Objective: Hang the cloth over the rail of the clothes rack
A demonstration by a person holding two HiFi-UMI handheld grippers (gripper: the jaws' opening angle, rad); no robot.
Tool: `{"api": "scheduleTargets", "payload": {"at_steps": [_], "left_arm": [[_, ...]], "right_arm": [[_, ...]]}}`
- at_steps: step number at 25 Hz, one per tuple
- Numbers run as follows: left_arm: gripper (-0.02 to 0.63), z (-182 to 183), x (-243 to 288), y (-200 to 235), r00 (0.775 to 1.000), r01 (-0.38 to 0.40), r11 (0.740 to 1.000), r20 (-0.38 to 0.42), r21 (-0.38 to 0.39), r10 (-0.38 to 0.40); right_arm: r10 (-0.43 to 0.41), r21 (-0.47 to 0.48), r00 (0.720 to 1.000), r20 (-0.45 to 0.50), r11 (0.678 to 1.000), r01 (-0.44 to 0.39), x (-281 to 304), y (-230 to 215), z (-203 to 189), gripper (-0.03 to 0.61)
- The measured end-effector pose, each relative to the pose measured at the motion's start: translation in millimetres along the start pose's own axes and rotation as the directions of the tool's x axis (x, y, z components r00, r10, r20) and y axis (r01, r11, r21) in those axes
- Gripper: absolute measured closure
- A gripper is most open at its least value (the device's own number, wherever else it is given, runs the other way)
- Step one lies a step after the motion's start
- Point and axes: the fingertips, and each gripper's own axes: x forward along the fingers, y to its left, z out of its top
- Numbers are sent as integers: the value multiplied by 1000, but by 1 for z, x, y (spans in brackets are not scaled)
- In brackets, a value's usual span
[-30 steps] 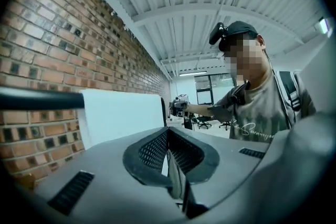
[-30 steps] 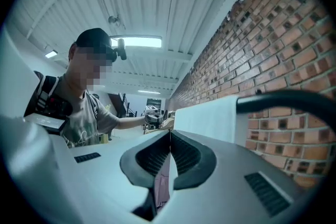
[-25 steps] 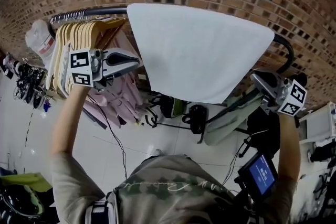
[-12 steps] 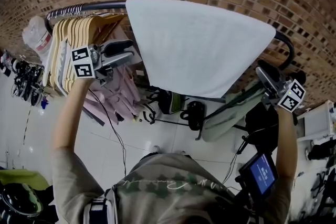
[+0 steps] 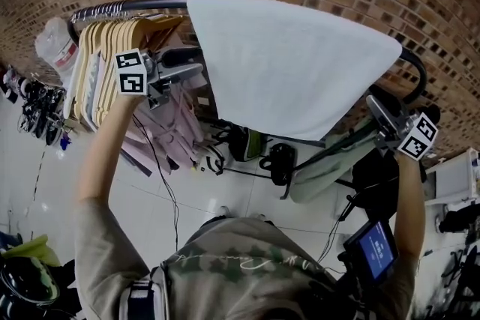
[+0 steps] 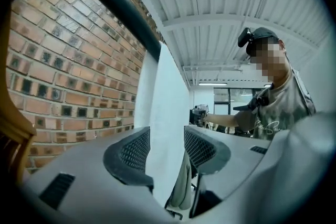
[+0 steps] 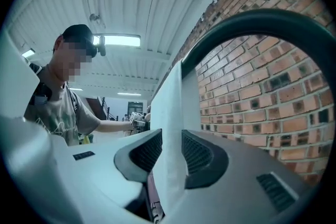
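A white cloth [image 5: 292, 64] hangs draped over the dark rail [image 5: 150, 4] of the clothes rack, in front of a brick wall. My left gripper [image 5: 191, 64] is level at the cloth's left edge. Its jaws have just been opening and stand apart in the left gripper view [image 6: 167, 147], with the cloth [image 6: 168, 113] just ahead of the gap, untouched. My right gripper [image 5: 371, 105] is at the cloth's right edge. Its jaws [image 7: 172, 149] have just been opening too. The cloth's edge [image 7: 168, 107] runs loosely between them, under the rail's bend [image 7: 252, 21].
Wooden hangers [image 5: 112, 49] with pink garments [image 5: 169, 139] crowd the rail's left end, close to my left gripper. A white bag [image 5: 56, 52] hangs further left. A small blue screen [image 5: 371, 251] sits at the lower right. A black bag [image 5: 277, 165] and cables lie on the tiled floor.
Both grippers were shut on the cloth's edges and have let go. The left one has shifted a little to the right, the right one slightly outward. The cloth stays draped on the rail.
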Motion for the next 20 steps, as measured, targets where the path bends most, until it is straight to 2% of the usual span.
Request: {"api": "scheduleTargets", "payload": {"at_steps": [5,13,18,19,20], "left_arm": [[425,-3,0,13,1000,-26,1000,-6,-12,25],[425,3,6,-5,996,84,996,28,-17,-84],[428,7,7,-5,995,92,995,45,-27,-90],[437,7,7,-5,995,93,995,49,-29,-91],[517,8,6,-6,995,93,995,50,-27,-92]], "right_arm": [[17,-11,1000,-1,1000,-17,4,6,2,485],[-13,3,1000,14,1000,13,-1,-1,3,485],[-26,2,1000,17,1000,26,0,-3,0,485],[-25,-1,1000,17,1000,25,0,-2,-1,485],[-23,-4,1000,16,1000,23,1,-1,-2,485]]}}
